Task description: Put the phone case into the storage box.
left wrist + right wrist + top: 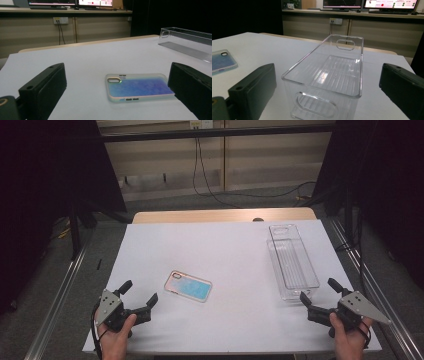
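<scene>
**Both grippers wait with jaws apart at the near edge**

The left gripper rests low on the white table, jaws spread, holding nothing. Near it, to the right, a phone case lies flat. Further right stands a clear plastic bin. The right gripper is also released, just before the bin's near end.

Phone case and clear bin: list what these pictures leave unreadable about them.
- Phone case, left gripper view: its right end is hidden behind the left tool's right jaw.
- Phone case, right gripper view: cut off by the left edge; only a corner shows.
- Phone case, high view: too small to read any marking or button detail.
- Clear bin, right gripper view: its near bottom is cut off by the lower edge.
- Clear bin, left gripper view: cut off by the right edge.
</scene>
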Demonstrator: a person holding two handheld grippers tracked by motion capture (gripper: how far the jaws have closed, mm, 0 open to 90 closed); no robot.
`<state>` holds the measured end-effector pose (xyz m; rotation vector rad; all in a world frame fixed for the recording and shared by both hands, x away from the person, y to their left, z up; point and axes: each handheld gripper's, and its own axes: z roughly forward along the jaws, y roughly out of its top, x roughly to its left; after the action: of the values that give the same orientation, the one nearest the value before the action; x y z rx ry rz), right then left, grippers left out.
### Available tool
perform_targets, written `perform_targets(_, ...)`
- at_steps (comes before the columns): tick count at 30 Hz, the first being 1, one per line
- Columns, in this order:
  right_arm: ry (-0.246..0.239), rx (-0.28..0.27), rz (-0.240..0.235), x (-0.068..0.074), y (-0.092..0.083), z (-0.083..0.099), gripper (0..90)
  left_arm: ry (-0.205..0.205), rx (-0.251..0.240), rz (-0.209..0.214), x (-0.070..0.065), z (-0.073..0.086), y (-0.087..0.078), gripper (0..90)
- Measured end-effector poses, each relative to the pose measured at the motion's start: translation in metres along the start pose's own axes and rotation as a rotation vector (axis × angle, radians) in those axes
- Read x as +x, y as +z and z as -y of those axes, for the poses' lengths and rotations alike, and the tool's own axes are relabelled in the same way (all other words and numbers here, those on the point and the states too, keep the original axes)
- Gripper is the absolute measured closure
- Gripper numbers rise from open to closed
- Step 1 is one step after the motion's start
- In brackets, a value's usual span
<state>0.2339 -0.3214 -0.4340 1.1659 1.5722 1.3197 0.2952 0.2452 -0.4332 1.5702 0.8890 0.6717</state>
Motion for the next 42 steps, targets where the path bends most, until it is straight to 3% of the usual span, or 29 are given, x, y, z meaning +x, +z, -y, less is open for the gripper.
perform_targets(17,0.016,0.013,-0.019,0.0,0.002,0.001,0.4,-0.012,-0.007,0.002,-0.003,-0.003,-0.002,2.5)
perform_targets(25,0.01,0.013,-0.025,0.002,0.003,0.0,0.3,-0.014,-0.002,0.055,-0.007,-0.006,0.003,3.7)
perform_targets(27,0.013,0.016,-0.023,0.002,0.003,0.001,0.3,0.007,-0.004,0.047,-0.008,-0.007,0.006,4.0)
perform_targets(31,0.017,0.018,-0.027,0.001,0.003,0.001,0.3,0.016,0.002,0.075,-0.008,-0.009,0.012,4.0)
perform_targets(37,0.014,0.016,-0.027,0.002,0.002,0.001,0.1,-0.009,0.0,0.099,-0.008,-0.01,0.016,4.6)
perform_targets(42,0.006,0.014,-0.034,0.004,0.004,0.0,0.1,-0.007,-0.025,0.127,-0.02,-0.016,0.019,4.2)
